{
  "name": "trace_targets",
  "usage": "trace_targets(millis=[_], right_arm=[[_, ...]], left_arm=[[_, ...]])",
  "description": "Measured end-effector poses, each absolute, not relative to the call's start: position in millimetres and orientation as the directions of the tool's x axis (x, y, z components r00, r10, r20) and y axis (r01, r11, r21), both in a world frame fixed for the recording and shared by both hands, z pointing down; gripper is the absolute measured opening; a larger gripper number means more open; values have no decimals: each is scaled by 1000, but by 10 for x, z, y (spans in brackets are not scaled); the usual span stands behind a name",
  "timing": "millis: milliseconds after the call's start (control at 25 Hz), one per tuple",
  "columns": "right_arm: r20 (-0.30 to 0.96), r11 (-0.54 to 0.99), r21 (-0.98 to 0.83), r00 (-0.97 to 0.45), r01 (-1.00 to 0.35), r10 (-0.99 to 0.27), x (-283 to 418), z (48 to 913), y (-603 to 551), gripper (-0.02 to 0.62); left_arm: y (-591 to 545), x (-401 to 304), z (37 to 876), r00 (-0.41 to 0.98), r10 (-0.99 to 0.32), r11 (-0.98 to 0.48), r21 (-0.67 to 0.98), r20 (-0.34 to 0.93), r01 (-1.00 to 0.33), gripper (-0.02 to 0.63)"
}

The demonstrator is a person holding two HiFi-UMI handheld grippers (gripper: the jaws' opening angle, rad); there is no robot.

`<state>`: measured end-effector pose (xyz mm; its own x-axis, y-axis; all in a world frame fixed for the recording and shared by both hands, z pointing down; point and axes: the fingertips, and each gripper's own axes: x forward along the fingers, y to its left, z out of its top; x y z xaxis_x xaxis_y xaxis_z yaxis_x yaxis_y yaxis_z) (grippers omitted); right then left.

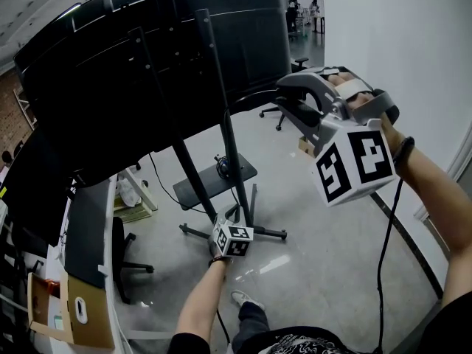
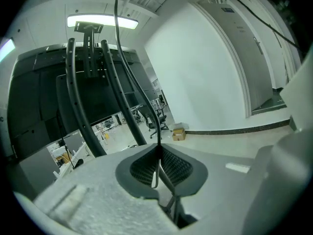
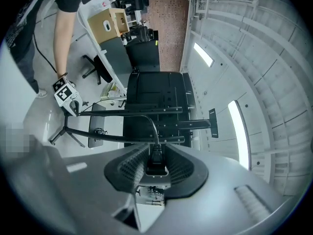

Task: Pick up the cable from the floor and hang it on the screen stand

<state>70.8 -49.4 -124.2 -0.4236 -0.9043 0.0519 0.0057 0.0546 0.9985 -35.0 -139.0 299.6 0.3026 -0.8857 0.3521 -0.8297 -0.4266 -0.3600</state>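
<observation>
The tall screen stand (image 1: 225, 135) rose from the grey floor (image 1: 324, 271), its dark screens (image 1: 147, 57) overhead. The right gripper (image 1: 285, 96), raised high beside the screens, was clamped on the cable's black plug (image 3: 156, 156). The left gripper (image 2: 159, 153), low near the stand's feet, was pinched shut on the thin cable (image 2: 116, 23), which ran upward from its jaws past the stand's poles.

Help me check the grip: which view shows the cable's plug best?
Right gripper view: the black plug sits clamped in the right gripper. The left gripper view shows only cable pinched by the left gripper; the head view hides the plug.
</observation>
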Motion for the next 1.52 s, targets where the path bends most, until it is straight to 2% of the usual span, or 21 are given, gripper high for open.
trace_targets(millis=[400,840,1200,1520], right_arm=[[-14,32,994,-398,-108,-917,822,-1376,-804,103],[-94,22,957,-383,-289,-919,872,-1510,-1503,103],[-129,51,909,-396,-414,-909,721,-1549,-2137,103],[-123,84,888,-408,-453,-905,527,-1502,-2870,103]], left_arm=[[-1382,-913,2417,273,-898,-402,-394,344,-827,17],[-1594,-1913,807,170,-971,-229,-458,166,-859,17],[-1881,-2076,-548,143,-989,-139,-511,31,-848,17],[-2406,-2100,-1215,155,-988,-141,-527,18,-838,17]])
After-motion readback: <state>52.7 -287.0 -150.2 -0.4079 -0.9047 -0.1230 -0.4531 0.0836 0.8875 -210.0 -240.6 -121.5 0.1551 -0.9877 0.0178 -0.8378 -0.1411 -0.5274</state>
